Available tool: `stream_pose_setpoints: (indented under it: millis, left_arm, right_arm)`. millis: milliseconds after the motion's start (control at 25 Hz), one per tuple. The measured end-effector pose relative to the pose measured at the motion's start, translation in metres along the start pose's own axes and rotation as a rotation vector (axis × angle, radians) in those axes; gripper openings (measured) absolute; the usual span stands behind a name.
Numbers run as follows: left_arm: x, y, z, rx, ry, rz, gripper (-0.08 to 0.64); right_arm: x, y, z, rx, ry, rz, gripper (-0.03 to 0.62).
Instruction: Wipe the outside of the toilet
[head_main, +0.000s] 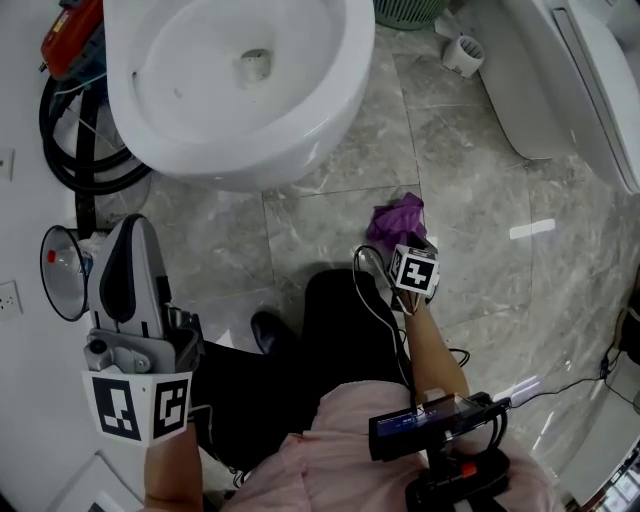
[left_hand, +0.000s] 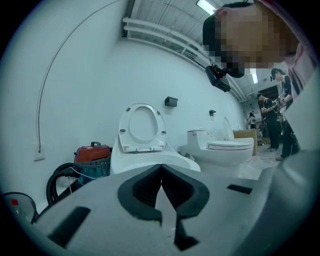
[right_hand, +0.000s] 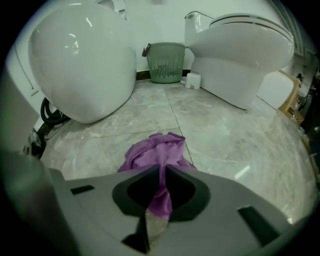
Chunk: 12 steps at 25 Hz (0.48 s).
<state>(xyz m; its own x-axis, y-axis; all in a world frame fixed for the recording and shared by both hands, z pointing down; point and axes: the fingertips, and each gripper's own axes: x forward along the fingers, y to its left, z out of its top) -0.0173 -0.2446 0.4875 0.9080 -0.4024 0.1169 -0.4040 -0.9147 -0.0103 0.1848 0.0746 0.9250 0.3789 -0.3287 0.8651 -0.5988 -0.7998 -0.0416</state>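
Observation:
The white toilet (head_main: 240, 90) fills the top left of the head view, its bowl seen from above. In the right gripper view its rounded outside (right_hand: 82, 60) rises at the left. A crumpled purple cloth (head_main: 398, 218) lies on the grey marble floor in front of it. My right gripper (head_main: 400, 243) points steeply down at the floor and is shut on a fold of the cloth (right_hand: 157, 150). My left gripper (head_main: 128, 228) is held level at the lower left, shut with nothing in it, facing the toilet (left_hand: 150, 160) and its raised seat.
A red vacuum (head_main: 70, 35) with a black hose sits left of the toilet. A second toilet (right_hand: 240, 45) stands to the right, with a green basket (right_hand: 165, 62) and a paper roll (right_hand: 193, 81) between them. My shoe (head_main: 268, 330) is near the cloth.

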Motion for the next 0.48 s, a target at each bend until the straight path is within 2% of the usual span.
stream_pose_setpoints:
  millis: [40, 120, 200, 280, 360, 480]
  left_arm:
    - [-0.001, 0.001, 0.000, -0.001, 0.000, 0.001, 0.008]
    - [-0.003, 0.000, 0.000, -0.001, -0.002, -0.001, 0.008]
    - [-0.003, 0.000, -0.001, -0.001, -0.004, -0.005, 0.008]
    - [-0.004, -0.001, -0.001, -0.001, -0.003, -0.008, 0.008]
    - [-0.004, -0.001, 0.000, 0.000, -0.003, -0.010, 0.008]
    - [-0.003, 0.001, -0.001, -0.002, -0.001, -0.006, 0.008]
  right_arm:
    - [-0.001, 0.000, 0.003, 0.001, -0.018, 0.001, 0.062]
    - [-0.003, 0.002, 0.010, 0.020, -0.061, 0.028, 0.217]
    - [0.001, 0.005, 0.014, 0.052, -0.080, 0.056, 0.291]
    - [0.009, 0.008, 0.009, 0.088, -0.058, 0.068, 0.312]
    - [0.019, 0.012, 0.004, 0.131, -0.027, 0.077, 0.365]
    - [0.032, 0.016, 0.005, 0.204, -0.008, 0.058, 0.379]
